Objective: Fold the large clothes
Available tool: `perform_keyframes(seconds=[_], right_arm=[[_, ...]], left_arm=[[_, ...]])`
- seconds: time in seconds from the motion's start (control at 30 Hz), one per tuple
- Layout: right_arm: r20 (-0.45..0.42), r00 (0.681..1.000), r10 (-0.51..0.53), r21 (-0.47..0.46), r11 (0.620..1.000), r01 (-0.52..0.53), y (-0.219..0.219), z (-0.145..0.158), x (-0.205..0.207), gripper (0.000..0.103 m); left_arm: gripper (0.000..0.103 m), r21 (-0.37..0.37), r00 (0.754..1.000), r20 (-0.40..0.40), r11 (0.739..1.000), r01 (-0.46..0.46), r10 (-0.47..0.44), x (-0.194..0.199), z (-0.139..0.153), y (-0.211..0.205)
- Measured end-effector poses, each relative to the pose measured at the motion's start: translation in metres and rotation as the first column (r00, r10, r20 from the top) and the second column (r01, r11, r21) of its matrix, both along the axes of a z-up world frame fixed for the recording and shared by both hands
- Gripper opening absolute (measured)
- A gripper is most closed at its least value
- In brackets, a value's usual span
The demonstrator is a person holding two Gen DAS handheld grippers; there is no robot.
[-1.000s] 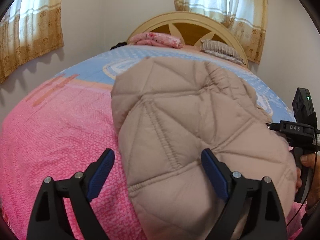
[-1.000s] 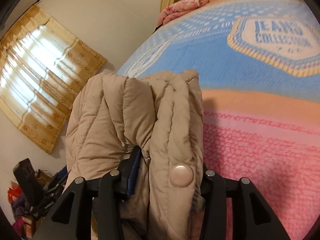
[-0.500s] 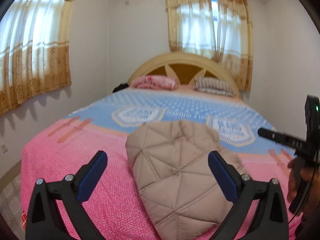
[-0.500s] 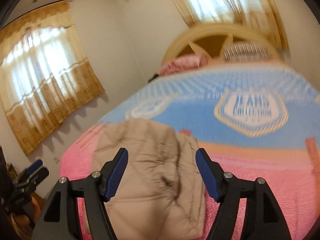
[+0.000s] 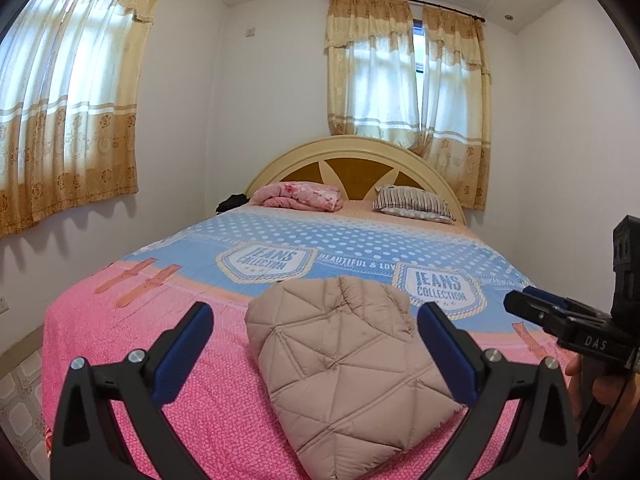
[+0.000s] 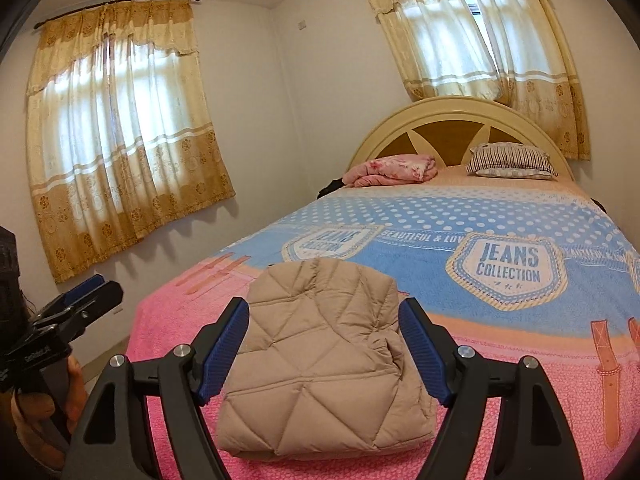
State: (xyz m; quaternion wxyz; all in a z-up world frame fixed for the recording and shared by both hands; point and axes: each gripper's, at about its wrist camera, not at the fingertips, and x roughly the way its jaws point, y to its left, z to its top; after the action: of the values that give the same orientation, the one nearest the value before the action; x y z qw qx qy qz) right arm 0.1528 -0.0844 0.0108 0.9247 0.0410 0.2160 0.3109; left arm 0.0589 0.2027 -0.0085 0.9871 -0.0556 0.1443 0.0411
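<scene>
A beige quilted puffer jacket (image 5: pixel 344 360) (image 6: pixel 320 360) lies folded into a compact bundle on the pink near end of the bedspread (image 5: pixel 140 340) (image 6: pixel 520 400). My left gripper (image 5: pixel 314 316) hovers above and in front of it, open wide, with nothing between its blue pads. My right gripper (image 6: pixel 322 306) also hangs clear of the jacket; its jaws are opening and hold nothing. Each view catches the other gripper from the side: the right one's fingers (image 5: pixel 536 306) at the right edge, the left one's fingers (image 6: pixel 86 292) at the left edge, each with a hand on its grip.
The bed fills the room's middle, with a cream arched headboard (image 5: pixel 360 152), a folded pink blanket (image 5: pixel 300 196) and a striped pillow (image 5: pixel 412 204) at its far end. Curtained windows (image 5: pixel 68 120) line two walls. Tiled floor (image 5: pixel 20 384) shows left of the bed.
The right gripper let go of the jacket's edge and opened. Both grippers drew back and rose, so the jacket looks smaller and lies folded on the bed. The left jaws widened.
</scene>
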Motion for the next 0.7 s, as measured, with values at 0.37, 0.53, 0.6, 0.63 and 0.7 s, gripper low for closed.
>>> perform_keyframes(seconds=[0.37,0.53,0.6,0.63,0.7], right_arm=[[-0.001,0.999,0.039,-0.004,0.999,-0.039,0.0051,-0.0044,-0.0069,0.078],[-0.002,0.999,0.039,0.003,0.999,-0.039,0.0038,-0.0047,-0.0080,0.078],[-0.002,0.999,0.037,0.007,0.999,-0.037,0.0033,-0.0045,-0.0083,0.078],[-0.002,0.999,0.037,0.007,0.999,-0.037,0.0029,-0.0041,-0.0085,0.078],[-0.002,0.999,0.038,0.004,0.999,-0.038,0.0028,-0.0040,-0.0092,0.078]], left_arm=[[0.103,0.005,1.000,0.000,1.000,-0.009,0.009,-0.0039,-0.0004,-0.0013],[0.103,0.009,1.000,0.001,1.000,-0.006,0.006,-0.0035,-0.0018,-0.0019],[0.103,0.007,1.000,-0.001,1.000,-0.006,0.006,-0.0037,-0.0018,-0.0025],[0.103,0.006,1.000,0.000,1.000,-0.007,0.007,-0.0037,-0.0017,-0.0028],[0.103,0.008,1.000,-0.001,1.000,-0.005,0.005,-0.0032,-0.0022,-0.0027]])
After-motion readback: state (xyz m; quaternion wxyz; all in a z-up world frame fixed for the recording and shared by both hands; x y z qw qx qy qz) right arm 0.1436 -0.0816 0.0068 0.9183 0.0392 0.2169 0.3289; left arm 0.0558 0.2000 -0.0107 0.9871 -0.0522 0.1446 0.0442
